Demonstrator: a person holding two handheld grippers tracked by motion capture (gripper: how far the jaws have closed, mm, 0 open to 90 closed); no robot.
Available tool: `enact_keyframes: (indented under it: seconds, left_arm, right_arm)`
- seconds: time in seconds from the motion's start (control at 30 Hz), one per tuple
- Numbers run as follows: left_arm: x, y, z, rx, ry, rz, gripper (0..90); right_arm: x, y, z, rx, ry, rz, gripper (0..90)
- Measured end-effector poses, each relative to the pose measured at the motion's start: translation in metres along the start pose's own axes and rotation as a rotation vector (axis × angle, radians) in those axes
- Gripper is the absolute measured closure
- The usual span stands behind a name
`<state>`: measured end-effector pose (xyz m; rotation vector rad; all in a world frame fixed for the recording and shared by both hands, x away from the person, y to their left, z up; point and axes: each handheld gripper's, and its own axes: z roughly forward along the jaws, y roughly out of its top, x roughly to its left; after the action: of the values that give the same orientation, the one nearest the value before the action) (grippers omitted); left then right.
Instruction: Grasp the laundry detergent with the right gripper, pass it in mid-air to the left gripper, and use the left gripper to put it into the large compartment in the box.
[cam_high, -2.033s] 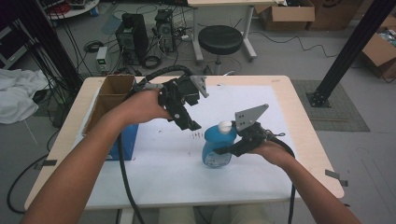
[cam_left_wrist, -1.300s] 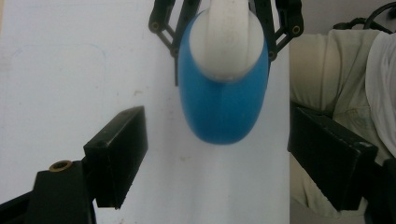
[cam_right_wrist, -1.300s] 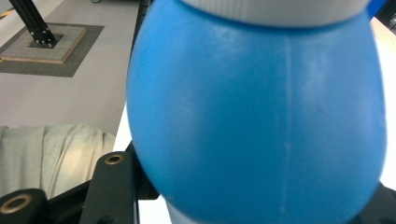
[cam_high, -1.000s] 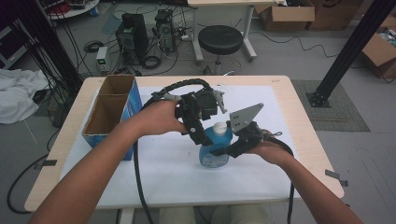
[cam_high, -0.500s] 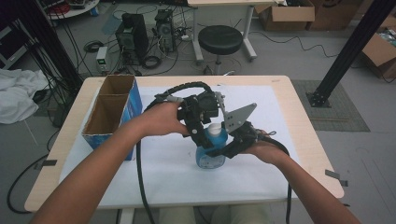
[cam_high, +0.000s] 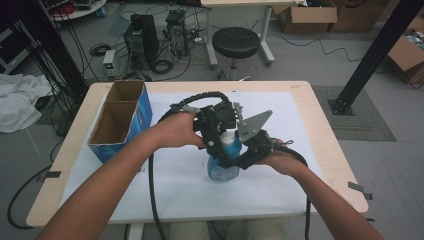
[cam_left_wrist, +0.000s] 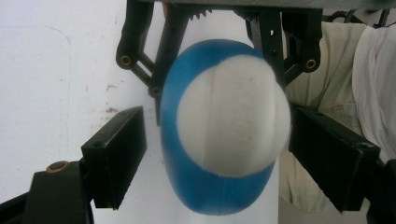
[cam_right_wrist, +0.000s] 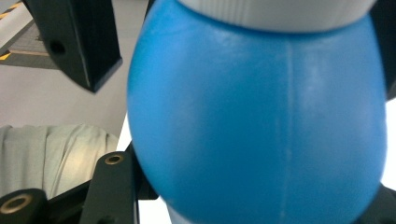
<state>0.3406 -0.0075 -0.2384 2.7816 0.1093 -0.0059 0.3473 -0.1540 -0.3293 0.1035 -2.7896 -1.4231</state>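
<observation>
A blue bottle (cam_high: 223, 167) with a white cap (cam_left_wrist: 231, 121) stands upright on the white paper (cam_high: 310, 130) in the middle of the table. My right gripper (cam_high: 236, 159) comes in from the right and is shut on the bottle's blue body (cam_right_wrist: 261, 107). My left gripper (cam_high: 220, 132) points down over the bottle top. Its jaws are open and straddle the cap, with one black finger (cam_left_wrist: 114, 156) clear of the cap on the left and the other finger (cam_left_wrist: 327, 161) close beside it on the right.
A blue cardboard box (cam_high: 120, 125) with two open compartments stands at the table's left. Black cables trail from both grippers across the paper. The wooden table edge (cam_high: 330, 125) runs along the right. A stool and computer gear stand on the floor behind.
My left gripper has moved right and down from beside the box to over the bottle's cap. The right gripper and the bottle have shifted slightly left.
</observation>
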Motion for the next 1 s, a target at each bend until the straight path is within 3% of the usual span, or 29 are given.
enact_keyframes:
  seconds: [0.4,1.0]
  left_arm:
    - [0.0006,0.0024,0.0059,0.033,0.000,0.026,21.7]
    - [0.0002,0.0050,0.0087,0.038,-0.002,0.038,28.5]
  right_arm:
    - [-0.0002,0.0004,-0.0007,-0.005,0.005,0.004,43.9]
    - [0.0007,0.0003,-0.0008,-0.011,0.010,0.011,43.9]
